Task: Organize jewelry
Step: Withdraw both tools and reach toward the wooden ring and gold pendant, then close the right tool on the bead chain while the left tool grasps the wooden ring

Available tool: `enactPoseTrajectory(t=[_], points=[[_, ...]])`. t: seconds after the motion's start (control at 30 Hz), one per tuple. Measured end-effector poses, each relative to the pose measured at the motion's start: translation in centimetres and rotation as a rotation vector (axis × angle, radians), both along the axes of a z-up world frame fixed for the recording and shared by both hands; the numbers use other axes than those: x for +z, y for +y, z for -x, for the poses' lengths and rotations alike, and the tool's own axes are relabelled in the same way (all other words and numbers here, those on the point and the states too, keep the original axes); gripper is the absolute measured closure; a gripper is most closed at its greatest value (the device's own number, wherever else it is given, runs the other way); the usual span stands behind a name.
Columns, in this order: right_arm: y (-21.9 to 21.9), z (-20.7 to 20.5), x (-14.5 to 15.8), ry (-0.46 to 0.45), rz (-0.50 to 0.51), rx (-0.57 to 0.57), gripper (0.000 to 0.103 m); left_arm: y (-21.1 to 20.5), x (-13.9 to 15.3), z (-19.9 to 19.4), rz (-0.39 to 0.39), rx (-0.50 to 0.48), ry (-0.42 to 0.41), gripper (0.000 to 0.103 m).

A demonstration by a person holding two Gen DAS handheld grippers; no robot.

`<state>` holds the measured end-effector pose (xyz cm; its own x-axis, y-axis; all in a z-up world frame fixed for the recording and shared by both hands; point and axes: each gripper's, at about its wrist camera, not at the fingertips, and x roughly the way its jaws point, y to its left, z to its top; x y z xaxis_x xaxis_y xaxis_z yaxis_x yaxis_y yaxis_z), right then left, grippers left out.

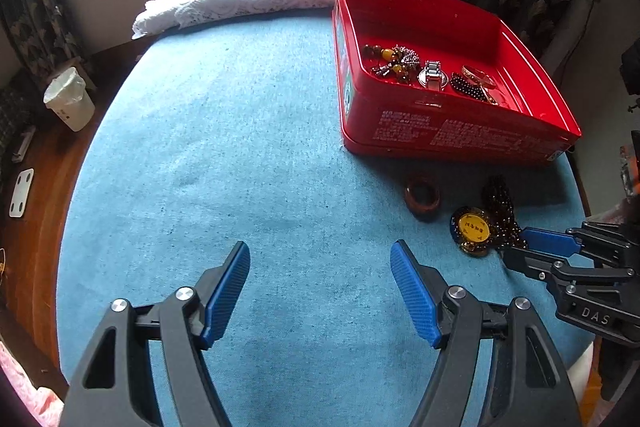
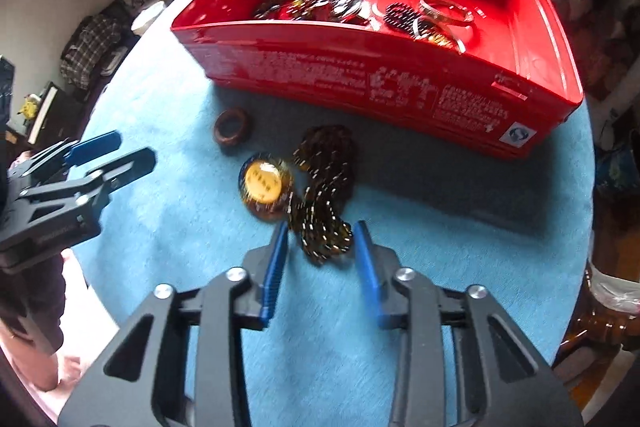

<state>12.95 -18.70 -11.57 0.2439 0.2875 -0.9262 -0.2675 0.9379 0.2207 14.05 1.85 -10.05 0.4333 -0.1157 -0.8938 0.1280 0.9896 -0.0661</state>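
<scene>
Two pieces lay loose on the desk (image 2: 168, 235) before the red tin (image 2: 360, 83): right tool (image 2: 321, 241), jaws apart, straddled the beaded necklace (image 2: 326, 187) (wooden ring (image 2: 233, 126) nearby), left tool (image 1: 320, 287) wide, idle; next, probably, closing and lifting it tinward.

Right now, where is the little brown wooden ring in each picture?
Left wrist view: the wooden ring lies on the blue cloth, right of centre, just in front of the red box.
Right wrist view: the wooden ring lies left of centre, again just in front of the red box.
Shared landmark: the yellow medal lies close by, nearer the cameras.
</scene>
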Motion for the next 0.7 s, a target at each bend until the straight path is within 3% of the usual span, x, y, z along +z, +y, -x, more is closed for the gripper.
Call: enactPoseTrajectory(t=[0.33, 0.4, 0.5, 0.7], points=[[1.8, -0.5, -0.1, -0.031, 0.064, 0.018, 0.058, -0.7, 0.0, -0.4, 0.005, -0.015, 0.002, 0.031], [2.3, -0.8, -0.1, -0.051, 0.101, 0.028, 0.073, -1.1, 0.1, -0.7, 0.007, -0.026, -0.003, 0.031], [2.3, -0.5, 0.0, -0.064, 0.117, 0.039, 0.083, -2.0, 0.1, -1.5, 0.036, -0.048, 0.008, 0.031], [0.3, -0.4, 0.2, -0.034, 0.103, -0.034, 0.083, -4.6, -0.4, -2.7, 0.079, -0.1, 0.025, 0.031]])
